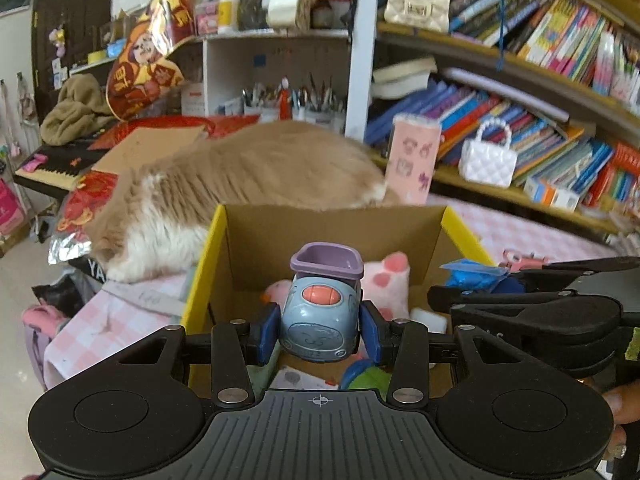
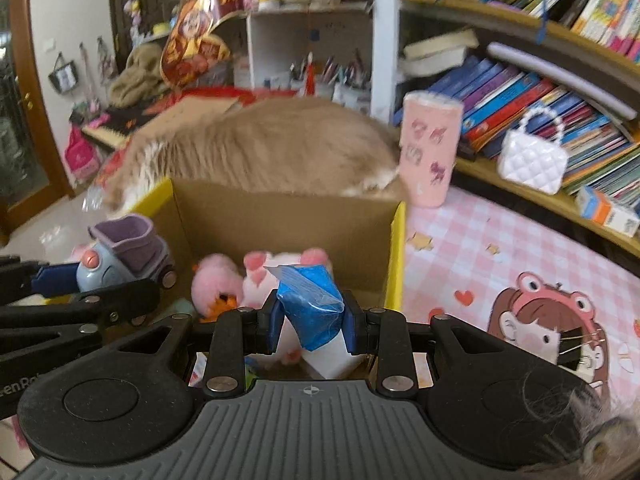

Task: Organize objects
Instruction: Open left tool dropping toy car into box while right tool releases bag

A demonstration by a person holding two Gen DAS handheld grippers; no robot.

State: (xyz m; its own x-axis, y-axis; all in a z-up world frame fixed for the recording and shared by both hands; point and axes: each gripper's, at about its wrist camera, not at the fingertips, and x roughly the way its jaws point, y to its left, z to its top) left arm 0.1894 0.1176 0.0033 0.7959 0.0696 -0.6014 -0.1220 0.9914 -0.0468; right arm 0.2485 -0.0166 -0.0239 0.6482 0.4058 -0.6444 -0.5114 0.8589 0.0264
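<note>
Above box [image 1: 240, 248], toy car [image 1: 320, 320] nose-down

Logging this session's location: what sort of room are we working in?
Most likely a child's bedroom or playroom at home: crowded shelves of colourful books, a pink checked cloth with a cartoon girl, and a cat lying behind the toy-filled cardboard box.

An open cardboard box with yellow edges [image 1: 456, 224] stands on a pink checked cloth [image 2: 472, 248]. Inside lies a pink plush toy [image 2: 216, 280]. Behind the box lies a tan-and-white cat [image 1: 248, 176]; a pink printed tumbler [image 2: 430, 152] stands right of the cat, before the bookshelves [image 1: 520, 92].
</note>
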